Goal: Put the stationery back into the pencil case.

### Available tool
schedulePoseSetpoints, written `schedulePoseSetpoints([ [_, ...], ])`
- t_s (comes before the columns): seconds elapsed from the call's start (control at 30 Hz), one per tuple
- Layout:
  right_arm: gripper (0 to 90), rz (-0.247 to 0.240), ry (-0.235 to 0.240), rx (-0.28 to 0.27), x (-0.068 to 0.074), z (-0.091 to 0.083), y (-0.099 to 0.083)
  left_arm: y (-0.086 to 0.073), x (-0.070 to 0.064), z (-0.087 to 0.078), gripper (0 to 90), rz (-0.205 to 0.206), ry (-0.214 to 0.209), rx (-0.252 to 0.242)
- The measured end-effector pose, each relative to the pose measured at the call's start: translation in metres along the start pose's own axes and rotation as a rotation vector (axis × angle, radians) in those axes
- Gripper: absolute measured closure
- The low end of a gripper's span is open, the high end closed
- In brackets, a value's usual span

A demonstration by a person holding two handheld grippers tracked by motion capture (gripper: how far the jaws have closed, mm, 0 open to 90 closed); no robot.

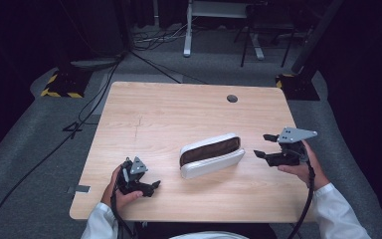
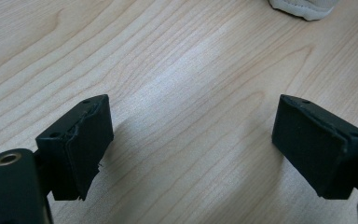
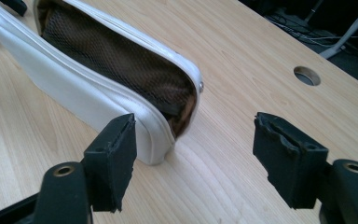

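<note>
Tongs on both sides stand wide open and hold nothing, and between them, a little right of the middle of the pale wood-grain table (image 1: pixel 179 107), lies a long white zip-around pouch with a brown mesh lining (image 1: pixel 211 155). Its zip is undone along the top, so the dark lining shows as a strip from end to end. The pouch's long axis runs from near-left to far-right across the table, so one short end points toward each hand. The right tongs (image 1: pixel 265 146) are the nearer pair: they hover just off the pouch's far-right end, jaws spread and aimed leftward at it. In the right gripper view the right tongs (image 3: pixel 193 154) have that rounded end of the pouch (image 3: pixel 98 81) directly ahead, its corner just beside the left-hand jaw, with the gap between the jaws falling mostly on bare table to the right of it. The left tongs (image 1: pixel 153 186) sit low at the near-left, apart from the pouch's near-left end and farther from it than the right pair is from its end. In the left gripper view the left tongs (image 2: pixel 191 140) frame bare wood, and a white edge at the top right corner (image 2: pixel 303 7) is probably the pouch, though too little shows to be sure. A round cable hole (image 1: pixel 232 98) lies at the far right of the table, well apart from everything.
</note>
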State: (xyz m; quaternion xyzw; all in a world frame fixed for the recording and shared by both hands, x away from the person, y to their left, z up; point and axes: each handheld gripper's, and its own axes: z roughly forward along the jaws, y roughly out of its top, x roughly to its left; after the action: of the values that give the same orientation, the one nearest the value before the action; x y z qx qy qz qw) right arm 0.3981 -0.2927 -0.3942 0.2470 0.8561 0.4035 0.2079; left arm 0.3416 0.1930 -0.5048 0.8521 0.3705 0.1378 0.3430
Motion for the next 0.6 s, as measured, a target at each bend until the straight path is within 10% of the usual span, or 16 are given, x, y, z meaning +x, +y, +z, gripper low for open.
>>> schedulePoseSetpoints([
  [0.6, 31.3, 0.044, -0.073, 0.069, -0.006, -0.01, -0.04, 0.0, 0.0, 0.0, 12.7, -0.002, 0.001, 0.001],
])
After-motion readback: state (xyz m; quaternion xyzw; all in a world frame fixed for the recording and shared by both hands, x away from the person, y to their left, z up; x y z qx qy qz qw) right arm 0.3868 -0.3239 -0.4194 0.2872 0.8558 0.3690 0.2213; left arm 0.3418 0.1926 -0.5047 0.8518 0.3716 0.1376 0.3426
